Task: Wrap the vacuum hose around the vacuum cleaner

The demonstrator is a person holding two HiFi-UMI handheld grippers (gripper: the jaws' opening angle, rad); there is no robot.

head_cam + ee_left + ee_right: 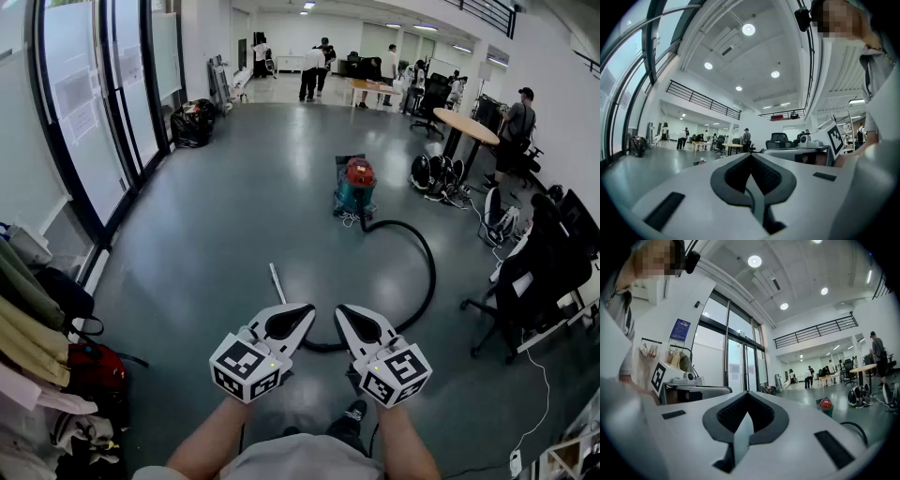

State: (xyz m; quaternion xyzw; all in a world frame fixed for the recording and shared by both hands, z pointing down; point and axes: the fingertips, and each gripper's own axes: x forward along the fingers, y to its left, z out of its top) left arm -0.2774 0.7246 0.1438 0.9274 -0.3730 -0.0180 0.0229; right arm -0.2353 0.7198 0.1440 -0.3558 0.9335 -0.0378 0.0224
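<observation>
Nearest, the left gripper (298,314) and right gripper (349,316) hang empty with jaws closed, well short of the vacuum cleaner (355,187), whose black hose (427,272) loops from it across the floor (234,206) toward them, probably light, springy and best gripped near its free end.

Grey glossy floor (234,206), glass doors (103,103), round table (466,125)

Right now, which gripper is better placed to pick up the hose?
Probably the right gripper: the hose curves along its side of the floor and passes just beyond its shut jaws.
</observation>
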